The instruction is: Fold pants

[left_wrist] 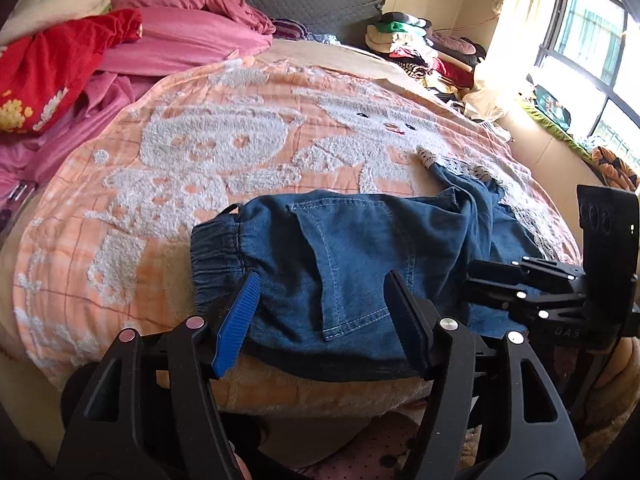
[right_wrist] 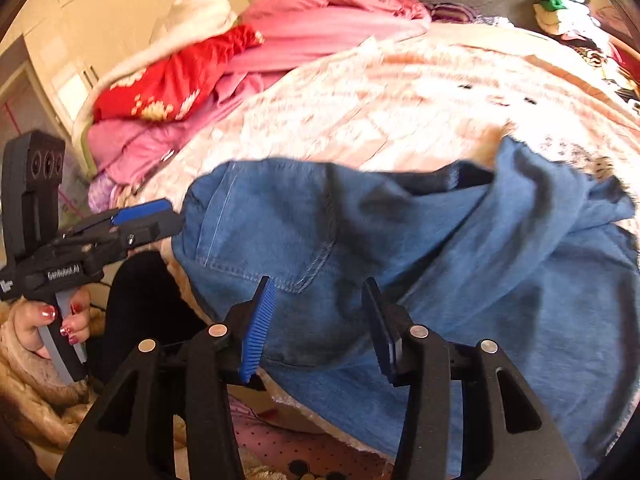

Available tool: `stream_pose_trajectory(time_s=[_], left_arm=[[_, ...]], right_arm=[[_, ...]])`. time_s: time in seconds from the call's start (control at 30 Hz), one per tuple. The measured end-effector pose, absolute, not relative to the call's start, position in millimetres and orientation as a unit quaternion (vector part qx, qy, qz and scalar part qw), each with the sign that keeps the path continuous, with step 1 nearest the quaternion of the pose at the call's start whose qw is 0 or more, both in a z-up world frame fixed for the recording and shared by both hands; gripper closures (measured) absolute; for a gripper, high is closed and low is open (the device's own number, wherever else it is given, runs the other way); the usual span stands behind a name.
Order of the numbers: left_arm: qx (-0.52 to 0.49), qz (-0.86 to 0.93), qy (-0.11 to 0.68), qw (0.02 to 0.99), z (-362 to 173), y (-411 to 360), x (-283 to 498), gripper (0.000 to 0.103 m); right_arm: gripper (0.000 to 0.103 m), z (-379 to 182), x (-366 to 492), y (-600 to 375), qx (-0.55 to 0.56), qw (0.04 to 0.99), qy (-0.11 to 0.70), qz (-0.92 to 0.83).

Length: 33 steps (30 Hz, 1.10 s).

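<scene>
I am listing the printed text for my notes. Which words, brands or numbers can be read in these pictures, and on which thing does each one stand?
"GenRobot.AI": white letters on the body of the left gripper, right wrist view.
"DAS": faint letters on the body of the right gripper, left wrist view; the rest is cut off.
Pants: no readable label.

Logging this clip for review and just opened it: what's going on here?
A person holding a gripper in each hand is folding blue denim pants on a bed covered by an orange-and-white blanket. The pants lie bunched near the bed's front edge. The left gripper and the right gripper both hover over the denim with jaws apart, gripping nothing. Pink bedding is piled at the far side.
</scene>
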State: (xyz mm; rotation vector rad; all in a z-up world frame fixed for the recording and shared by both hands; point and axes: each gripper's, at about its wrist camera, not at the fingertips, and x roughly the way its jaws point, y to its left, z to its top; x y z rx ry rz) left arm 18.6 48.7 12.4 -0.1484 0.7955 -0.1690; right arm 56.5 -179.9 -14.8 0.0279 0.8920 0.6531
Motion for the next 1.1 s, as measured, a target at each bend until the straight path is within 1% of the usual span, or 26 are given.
stream_pose_trajectory(time_s=[0.07,0.17,0.33,0.43,0.5,0.67,0.9,0.97,1.0,1.07,1.1], left_arm=[[-0.072,-0.091,0.386,0.915,16,41,20,0.042],[-0.074,-0.119,0.390,0.910,17,26,23,0.042],[-0.070,-0.171,0.410,0.893,8,-10,37,0.042],[-0.080,-0.210,0.431,0.874,-2,-33,49,0.042],[-0.072,-0.226,0.441,0.865,-8,-49,56,0.044],[-0.051,-0.246,0.455,0.854,-20,-80,70,0.051],[-0.044,-0.237,0.464,0.853,-32,-99,95,0.051],[-0.045,-0.242,0.467,0.849,-35,-103,99,0.060],[-0.047,-0.242,0.470,0.848,-37,-105,100,0.062],[-0.057,-0.248,0.472,0.844,-39,-106,101,0.071],[-0.061,-0.253,0.475,0.841,-41,-108,101,0.074]], right_arm=[[0.051,-5,57,-194,0.023,0.861,0.415,0.292],[0.051,2,58,-216,0.032,0.875,0.407,0.262],[0.043,14,74,-244,0.032,0.892,0.397,0.216],[0.042,20,88,-256,0.022,0.899,0.391,0.198],[0.039,22,97,-262,0.014,0.903,0.387,0.186],[0.038,25,130,-260,-0.003,0.904,0.387,0.180],[0.035,19,185,-237,-0.043,0.900,0.399,0.171],[0.035,13,204,-232,-0.048,0.895,0.411,0.169],[0.034,9,213,-229,-0.050,0.891,0.418,0.168],[0.031,-3,233,-224,-0.061,0.884,0.438,0.153],[0.031,-10,244,-221,-0.065,0.879,0.449,0.148]])
